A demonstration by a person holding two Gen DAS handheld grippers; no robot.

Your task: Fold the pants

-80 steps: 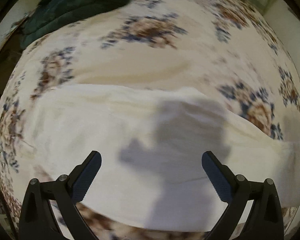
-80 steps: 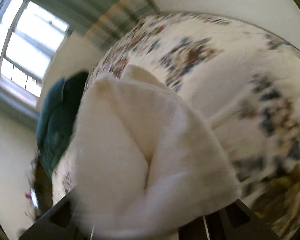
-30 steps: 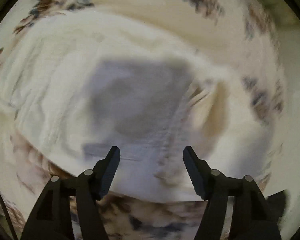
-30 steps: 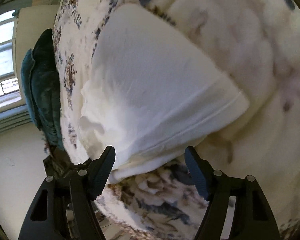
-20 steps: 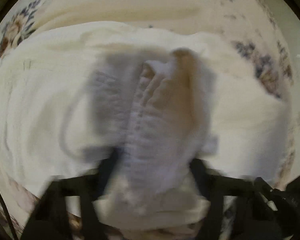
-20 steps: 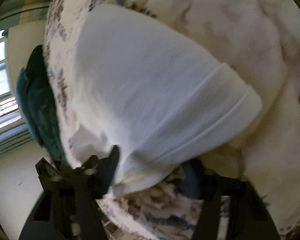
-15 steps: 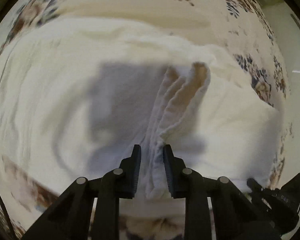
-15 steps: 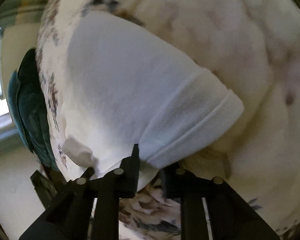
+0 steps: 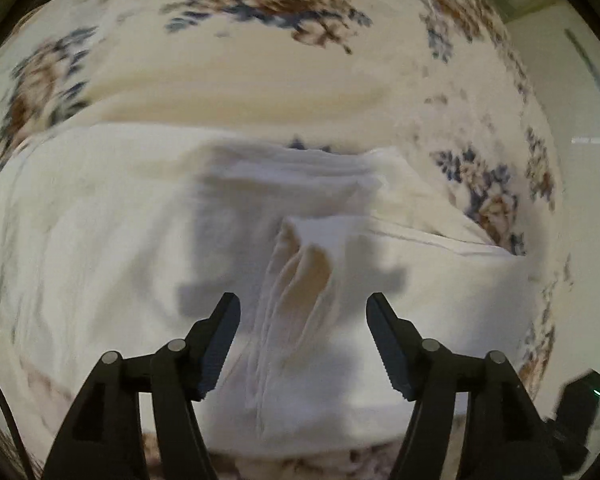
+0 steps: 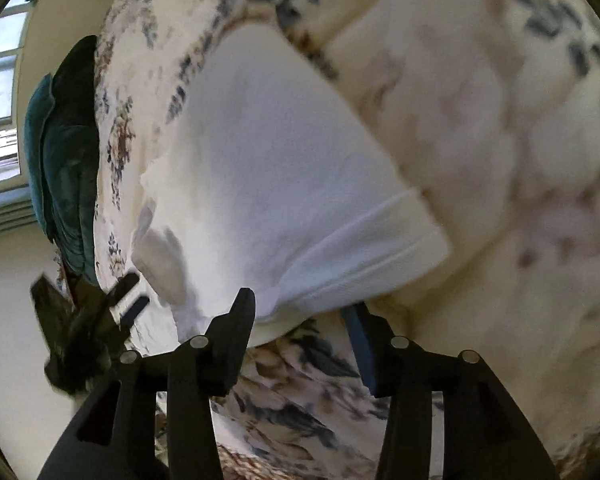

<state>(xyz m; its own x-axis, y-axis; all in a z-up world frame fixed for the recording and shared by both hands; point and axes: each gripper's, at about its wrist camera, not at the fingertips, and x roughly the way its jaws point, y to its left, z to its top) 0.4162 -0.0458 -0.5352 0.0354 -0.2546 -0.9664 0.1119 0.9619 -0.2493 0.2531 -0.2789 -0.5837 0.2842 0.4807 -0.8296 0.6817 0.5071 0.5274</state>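
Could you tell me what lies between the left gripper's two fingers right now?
In the left wrist view, a bunched ridge of the white pants stands between the opening fingers of the left gripper, untouched by either pad.

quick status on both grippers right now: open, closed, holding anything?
Left gripper: jaws opening, pads off the white pants; a bunched ridge of the fabric stands between them.
Right gripper: jaws opening, the pants' hem edge lies between them, not pinched.
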